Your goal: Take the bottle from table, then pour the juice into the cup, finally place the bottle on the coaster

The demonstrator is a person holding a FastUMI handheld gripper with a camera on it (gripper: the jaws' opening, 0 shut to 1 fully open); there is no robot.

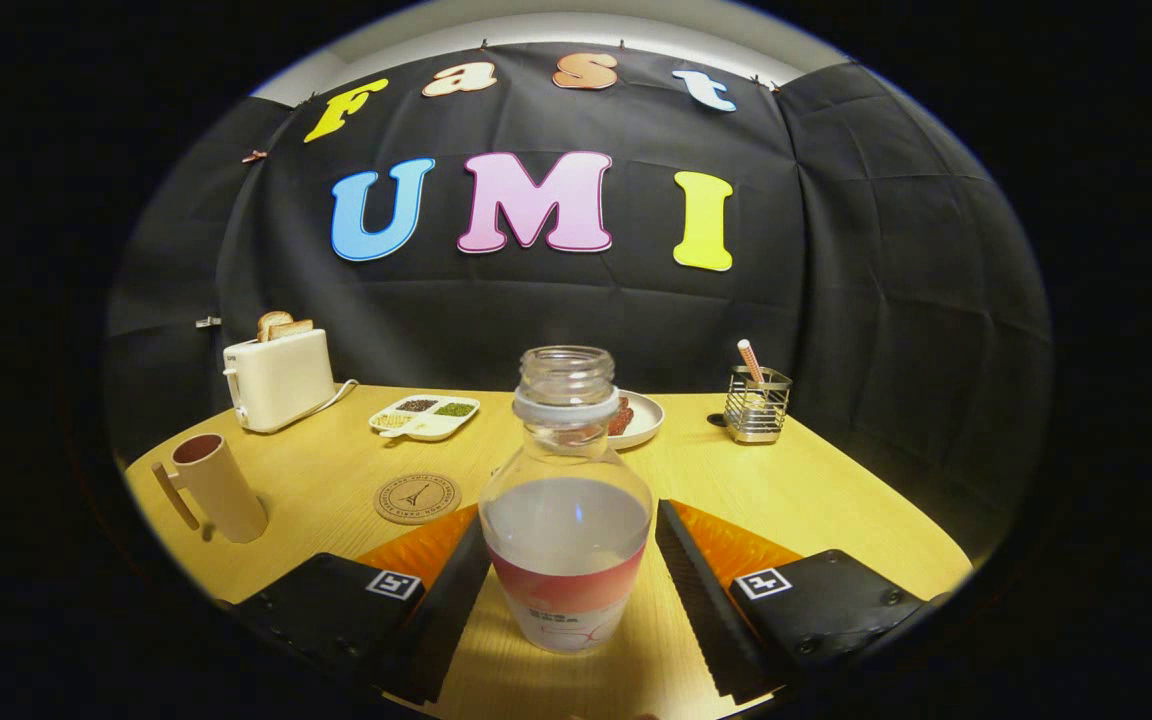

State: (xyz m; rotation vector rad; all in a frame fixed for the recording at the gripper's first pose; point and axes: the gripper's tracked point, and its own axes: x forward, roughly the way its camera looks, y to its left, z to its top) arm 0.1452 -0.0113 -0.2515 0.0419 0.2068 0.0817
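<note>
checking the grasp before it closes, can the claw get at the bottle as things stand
Probably yes. The bottle stands upright on the table between the open claw's fingers, a gap on each side, nothing in between. Closing should catch it.

The gripper [570,590] is at the near edge of the wooden table [816,490], its fingers spread on both sides of the bottle [566,500]. The left finger seems to touch the bottle; a small gap shows at the right one. The bottle stands upright without cap, part full of pale liquid. Far left is a beige cup [216,487] with handle, and a round coaster [417,497] lies between cup and bottle. Further away stand a toaster [279,378] with bread, a divided tray [425,416], a plate [639,418] and a wire holder [756,404].
</note>
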